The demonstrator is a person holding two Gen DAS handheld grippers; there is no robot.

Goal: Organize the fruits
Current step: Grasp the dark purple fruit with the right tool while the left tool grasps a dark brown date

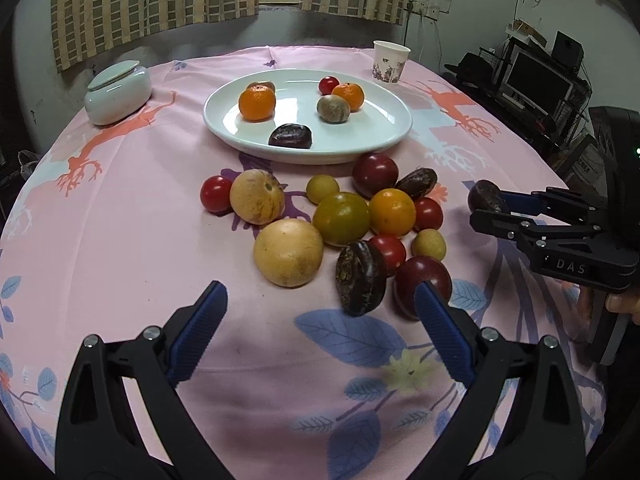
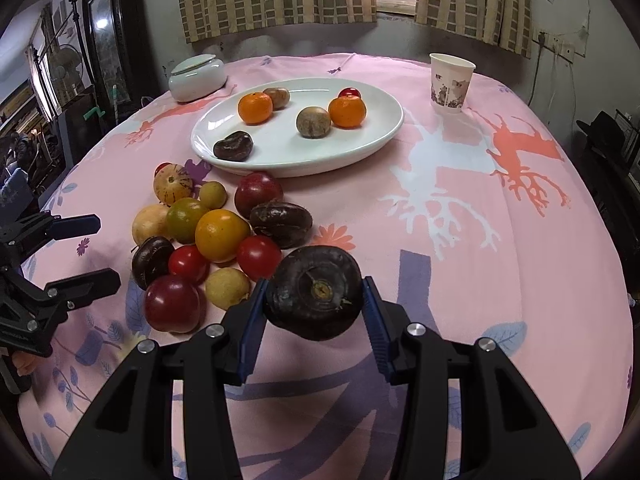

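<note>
My right gripper (image 2: 316, 300) is shut on a dark purple fruit (image 2: 316, 292), held just above the pink cloth to the right of the fruit pile; it also shows in the left wrist view (image 1: 486, 198). My left gripper (image 1: 320, 304) is open and empty, low over the cloth in front of the pile; it shows at the left of the right wrist view (image 2: 104, 252). The pile holds a yellow round fruit (image 1: 288, 252), a green-yellow fruit (image 1: 341, 218), an orange one (image 1: 392, 212), red tomatoes and dark fruits. A white plate (image 1: 384, 136) behind holds several fruits.
A white lidded jar (image 1: 118, 94) stands at the back left of the table. A paper cup (image 1: 390, 62) stands at the back right. Curtains and a window are behind the table. Dark shelving with a monitor (image 1: 540, 80) is off the table's right side.
</note>
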